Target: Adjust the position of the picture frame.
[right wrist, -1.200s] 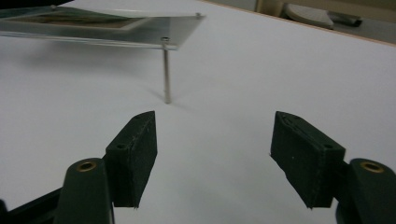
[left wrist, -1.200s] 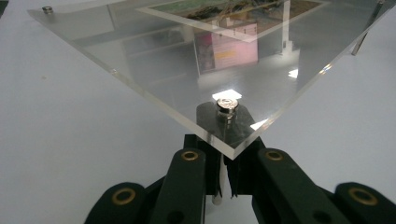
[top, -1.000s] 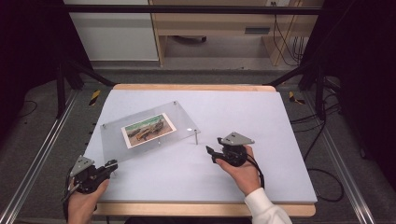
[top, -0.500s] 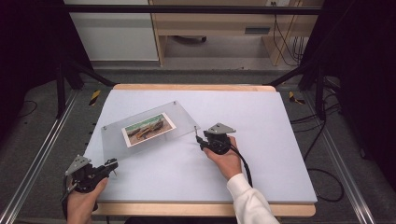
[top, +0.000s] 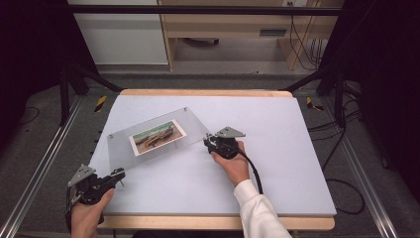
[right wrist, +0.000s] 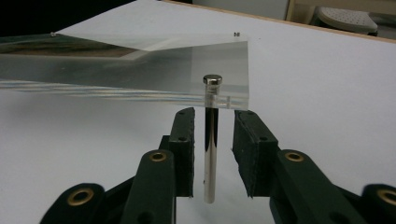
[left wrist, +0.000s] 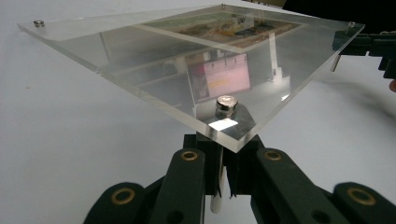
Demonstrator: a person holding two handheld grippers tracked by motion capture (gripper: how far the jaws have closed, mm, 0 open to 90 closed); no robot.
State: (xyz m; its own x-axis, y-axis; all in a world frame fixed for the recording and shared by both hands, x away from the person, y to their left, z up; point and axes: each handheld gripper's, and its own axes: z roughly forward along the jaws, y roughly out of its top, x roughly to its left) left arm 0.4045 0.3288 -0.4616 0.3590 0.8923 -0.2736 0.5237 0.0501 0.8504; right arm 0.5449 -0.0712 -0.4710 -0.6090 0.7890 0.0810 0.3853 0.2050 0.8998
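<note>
A clear acrylic photo frame (top: 194, 125) with a landscape photo (top: 157, 137) stands tilted on the white table, raised on thin metal legs at its corners. My left gripper (top: 119, 174) is at the frame's near corner; in the left gripper view its jaws (left wrist: 224, 145) are shut on the corner leg (left wrist: 216, 198) under the silver cap (left wrist: 226, 102). My right gripper (top: 208, 141) is at the frame's right corner. In the right gripper view it is open (right wrist: 214, 114), with the metal leg (right wrist: 210, 154) standing between the pads and a gap on each side.
The white mat (top: 277, 148) covers a wooden-edged table (top: 208, 92). The right gripper's cable (top: 253, 168) trails back along the sleeve. A shelf and cables stand beyond the far edge, with metal rails on both sides.
My right gripper has moved left and forward across the table until its jaws straddle the frame's right corner leg. The left gripper has stayed at the near corner.
</note>
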